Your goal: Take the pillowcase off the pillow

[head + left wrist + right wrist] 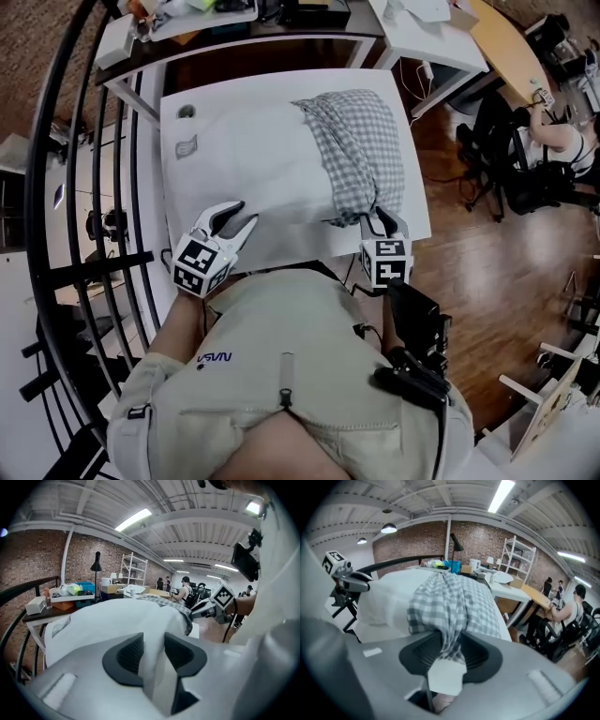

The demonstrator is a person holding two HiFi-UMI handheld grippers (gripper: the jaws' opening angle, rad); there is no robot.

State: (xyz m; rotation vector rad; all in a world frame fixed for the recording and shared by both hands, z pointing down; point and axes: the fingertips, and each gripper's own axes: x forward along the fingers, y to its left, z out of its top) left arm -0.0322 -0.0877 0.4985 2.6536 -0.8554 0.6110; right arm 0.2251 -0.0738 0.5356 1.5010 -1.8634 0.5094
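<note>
Item: pillowcase [361,141], checked. Bunched over the pillow [248,159] end just ahead of the right gripper [451,653]. Its near edge lies between those jaws, which stand parted and seemingly unclamped.
Left gripper [152,651]: jaws narrowly parted, bare white pillow between them.
Status, judged: about 2 thirds bared, 1 end left to slip free.
</note>
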